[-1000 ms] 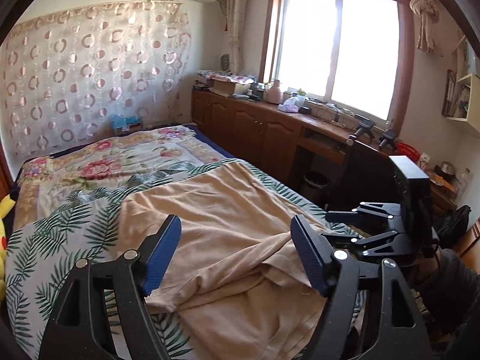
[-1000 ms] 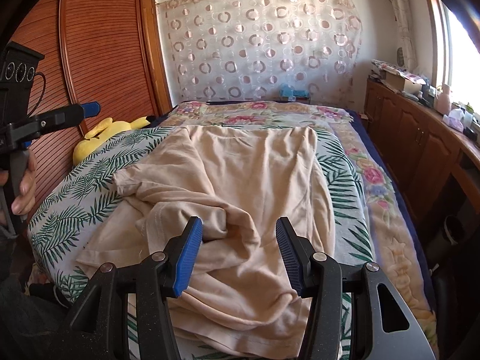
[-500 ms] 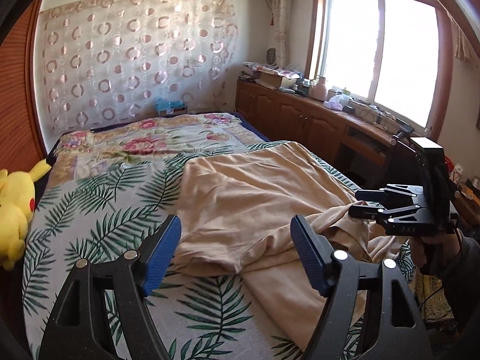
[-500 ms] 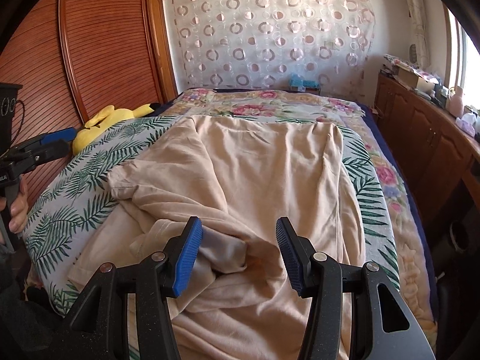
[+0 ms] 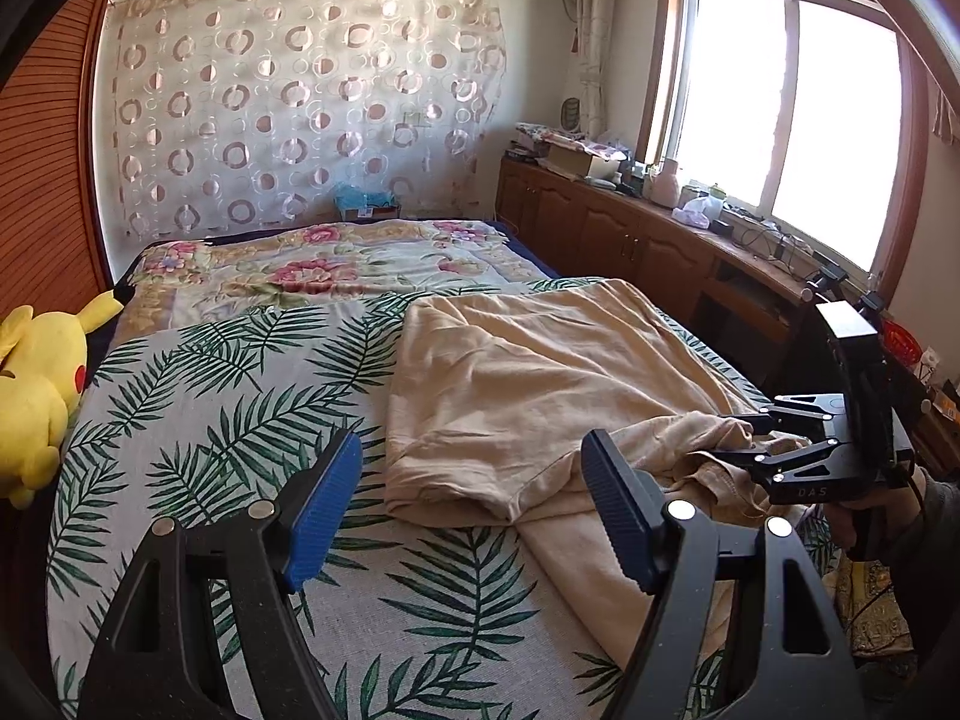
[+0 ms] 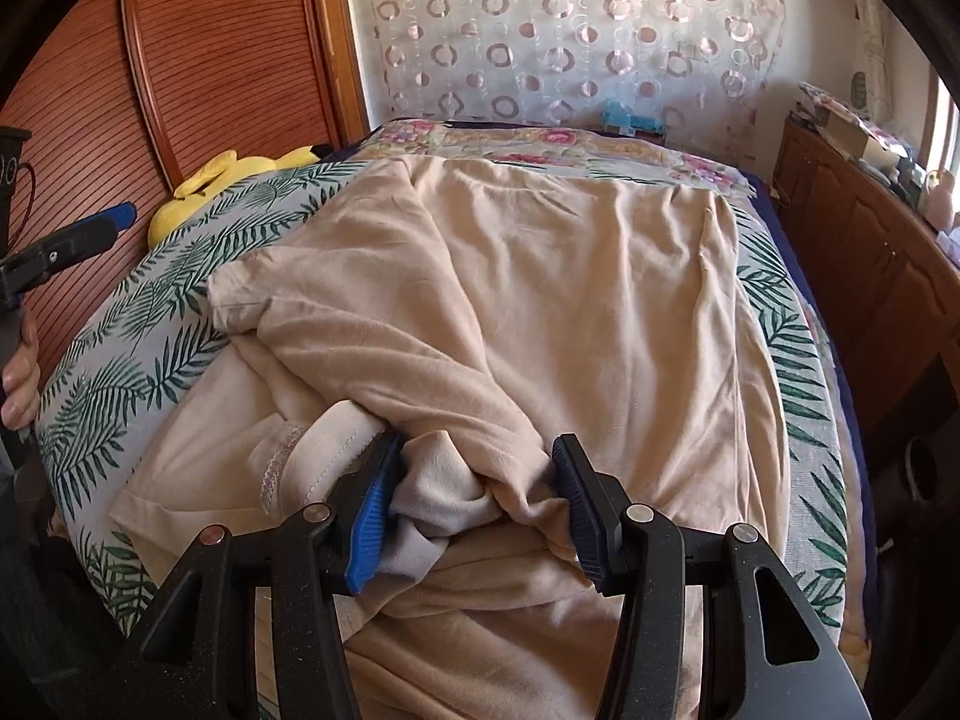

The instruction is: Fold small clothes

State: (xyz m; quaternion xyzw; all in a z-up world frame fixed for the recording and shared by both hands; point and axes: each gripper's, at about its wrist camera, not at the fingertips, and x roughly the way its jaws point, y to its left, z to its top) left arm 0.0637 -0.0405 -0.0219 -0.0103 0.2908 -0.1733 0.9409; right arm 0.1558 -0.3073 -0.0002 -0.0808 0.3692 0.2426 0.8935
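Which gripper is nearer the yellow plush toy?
Left. The left gripper hangs open over the leaf-print sheet, on the side of the bed where the toy lies. The right gripper is closing around bunched beige shirt fabric, farther away.

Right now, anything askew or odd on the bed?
The beige garment isn't flat: its near end is bunched, one sleeve folded over. The right gripper is closing on that bunch. The left gripper is open, empty.

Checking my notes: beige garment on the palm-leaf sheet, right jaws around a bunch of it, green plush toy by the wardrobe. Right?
One error: the plush toy is yellow, as the left wrist view shows. The beige garment does lie on the palm-leaf sheet, and the right gripper's jaws are closing around it.
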